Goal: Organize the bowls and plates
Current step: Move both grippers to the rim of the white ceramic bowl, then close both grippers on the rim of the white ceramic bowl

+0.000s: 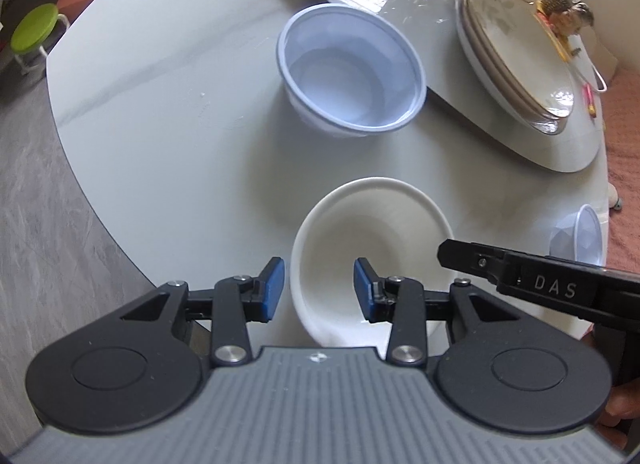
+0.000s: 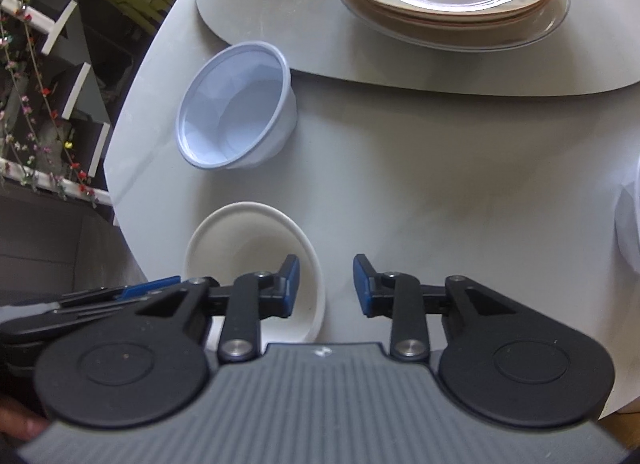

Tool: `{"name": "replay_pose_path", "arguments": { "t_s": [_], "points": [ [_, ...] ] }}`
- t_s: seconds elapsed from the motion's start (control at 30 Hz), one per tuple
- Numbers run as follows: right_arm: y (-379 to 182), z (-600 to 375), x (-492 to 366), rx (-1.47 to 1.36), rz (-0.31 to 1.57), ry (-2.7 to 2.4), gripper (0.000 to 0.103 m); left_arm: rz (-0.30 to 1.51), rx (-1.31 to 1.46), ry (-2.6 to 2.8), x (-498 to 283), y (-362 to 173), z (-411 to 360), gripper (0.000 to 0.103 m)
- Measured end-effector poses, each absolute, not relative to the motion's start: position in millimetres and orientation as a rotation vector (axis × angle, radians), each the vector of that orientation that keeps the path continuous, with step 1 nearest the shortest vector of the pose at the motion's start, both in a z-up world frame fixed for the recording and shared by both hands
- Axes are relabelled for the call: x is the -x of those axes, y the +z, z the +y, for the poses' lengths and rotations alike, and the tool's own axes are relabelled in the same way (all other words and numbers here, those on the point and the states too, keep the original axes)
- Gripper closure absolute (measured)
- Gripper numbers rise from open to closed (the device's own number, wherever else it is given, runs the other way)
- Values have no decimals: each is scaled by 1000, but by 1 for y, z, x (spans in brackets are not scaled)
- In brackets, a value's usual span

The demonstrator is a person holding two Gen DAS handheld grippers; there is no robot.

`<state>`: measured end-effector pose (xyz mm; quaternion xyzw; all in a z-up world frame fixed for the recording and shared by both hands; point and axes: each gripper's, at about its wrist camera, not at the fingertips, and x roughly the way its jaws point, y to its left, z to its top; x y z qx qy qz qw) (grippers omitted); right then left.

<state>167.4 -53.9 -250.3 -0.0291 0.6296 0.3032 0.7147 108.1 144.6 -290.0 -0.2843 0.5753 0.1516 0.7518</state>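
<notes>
Step in hand: picking up the white bowl (image 1: 372,260), which sits at the table's (image 1: 160,123) near edge. Left gripper (image 1: 319,290) is spread across its rim; right gripper (image 2: 326,288) is apart, empty. Contact is probably absent. Next: close, lift, nest toward the plastic bowl (image 1: 352,71).

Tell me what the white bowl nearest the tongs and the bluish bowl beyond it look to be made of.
The round white bowl looks like glazed ceramic: opaque, thick rounded rim, soft sheen. The pale bluish round bowl looks like thin plastic, probably disposable: translucent wall, narrow rolled lip, faceted sides in the right wrist view.
</notes>
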Motion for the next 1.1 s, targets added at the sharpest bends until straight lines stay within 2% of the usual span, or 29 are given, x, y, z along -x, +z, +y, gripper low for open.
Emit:
{"name": "replay_pose_path", "arguments": {
  "t_s": [0.1,0.17,0.27,1.1],
  "points": [
    [-255,-52,-169,81,1396,681,80,1262,628,347,-108,-294,147,65],
    [-256,-53,-172,66,1410,686,86,1260,638,347,-106,-294,148,77],
    [-253,-54,-172,54,1409,708,90,1257,651,352,-106,-292,150,85],
    [-240,-79,-188,2,1382,644,91,1249,587,250,-147,-269,136,86]
  ]
}}
